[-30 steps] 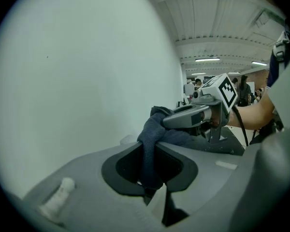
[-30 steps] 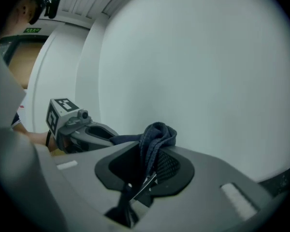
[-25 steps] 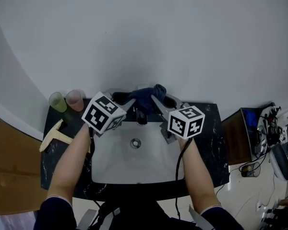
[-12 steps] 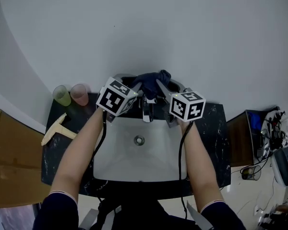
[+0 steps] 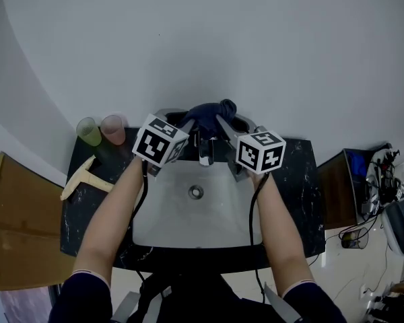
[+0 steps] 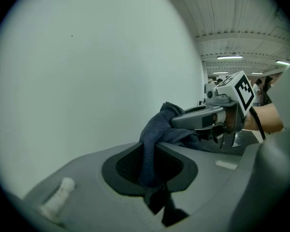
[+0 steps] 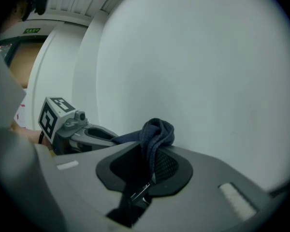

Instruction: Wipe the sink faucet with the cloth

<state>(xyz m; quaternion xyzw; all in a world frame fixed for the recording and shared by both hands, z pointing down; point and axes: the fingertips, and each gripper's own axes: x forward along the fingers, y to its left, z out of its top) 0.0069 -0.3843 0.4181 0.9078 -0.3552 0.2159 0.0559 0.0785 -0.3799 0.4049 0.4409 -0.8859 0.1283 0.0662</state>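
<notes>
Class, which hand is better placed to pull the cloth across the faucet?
Left, probably: the left tongs grip the cloth beside the faucet, while the right tongs are closing on its other end.

The cloth (image 5: 209, 114) is at the faucet (image 5: 205, 155) behind the sink (image 5: 188, 229); two cups (image 5: 112, 129) stand left of it.

Pretty muted palette here. The cloth (image 5: 209, 112) is plain dark navy, no print. The faucet (image 5: 205, 155) is shiny silver chrome and the sink (image 5: 163, 229) is plain white, set in a countertop (image 5: 77, 214) that's black with thin white marble veining. At the back left are a see-through yellow-green cup (image 5: 89, 132) and a pink cup (image 5: 112, 129). The wall (image 5: 202, 39) is flat pale grey. The cardboard sheet (image 5: 17, 234) is brown. The person's sleeves (image 5: 81, 298) are dark navy with a white cuff line.
</notes>
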